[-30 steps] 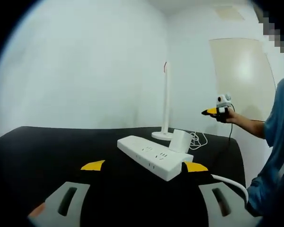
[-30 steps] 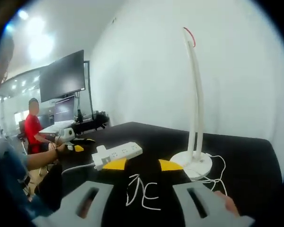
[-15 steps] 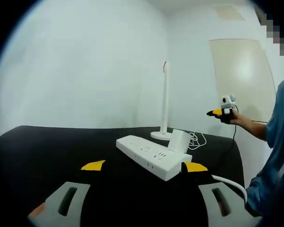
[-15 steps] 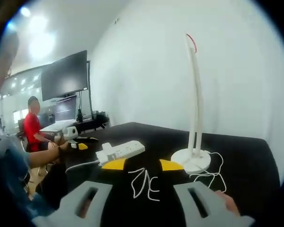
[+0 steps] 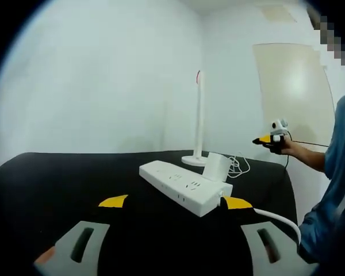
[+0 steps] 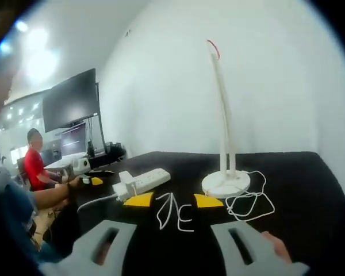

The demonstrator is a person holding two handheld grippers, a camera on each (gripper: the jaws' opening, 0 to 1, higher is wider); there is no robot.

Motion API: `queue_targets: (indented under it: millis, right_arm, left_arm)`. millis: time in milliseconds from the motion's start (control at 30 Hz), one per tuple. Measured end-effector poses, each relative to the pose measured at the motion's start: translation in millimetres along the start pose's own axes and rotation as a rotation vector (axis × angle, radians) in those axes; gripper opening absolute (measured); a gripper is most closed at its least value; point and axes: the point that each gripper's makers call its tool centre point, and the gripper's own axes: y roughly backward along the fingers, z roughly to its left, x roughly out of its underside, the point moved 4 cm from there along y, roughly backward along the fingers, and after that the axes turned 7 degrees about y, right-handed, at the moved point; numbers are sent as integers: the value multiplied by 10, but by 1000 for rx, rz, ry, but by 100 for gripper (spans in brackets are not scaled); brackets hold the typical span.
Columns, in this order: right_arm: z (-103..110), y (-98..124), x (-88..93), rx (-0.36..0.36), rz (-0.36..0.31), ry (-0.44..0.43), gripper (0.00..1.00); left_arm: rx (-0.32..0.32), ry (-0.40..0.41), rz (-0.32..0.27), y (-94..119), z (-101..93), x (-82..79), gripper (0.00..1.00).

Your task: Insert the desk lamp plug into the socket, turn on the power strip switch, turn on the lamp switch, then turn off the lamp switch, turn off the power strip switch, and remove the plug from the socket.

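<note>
My right gripper [image 6: 173,200] has swung, shifting the lamp [image 6: 224,144] toward centre frame. Both grippers' jaws are spread, empty. Plug [image 5: 217,169] sits in the power strip [image 5: 184,187], centre; I should press its switch squarely.

On the table [image 5: 57,178] ahead of you the power strip [image 5: 181,188] lies on a slant, the plug [image 5: 217,168] seated at its far end. Behind it stands the desk lamp [image 5: 197,123], its cord [image 6: 241,198] looped beside the base.
</note>
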Motion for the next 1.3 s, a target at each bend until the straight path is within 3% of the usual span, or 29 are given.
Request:
queue_targets:
  millis: [567, 1067, 1300]
  right_arm:
    - [-69, 37, 340, 8, -43, -48, 27]
    - [-133, 82, 449, 19, -48, -26, 27]
    - [-205, 82, 572, 32, -57, -60, 27]
  left_arm:
    - [-14, -6, 25, -2, 180, 1, 60]
    - [-17, -16, 41, 0, 180, 13, 60]
    - [-20, -24, 55, -16, 181, 31, 60]
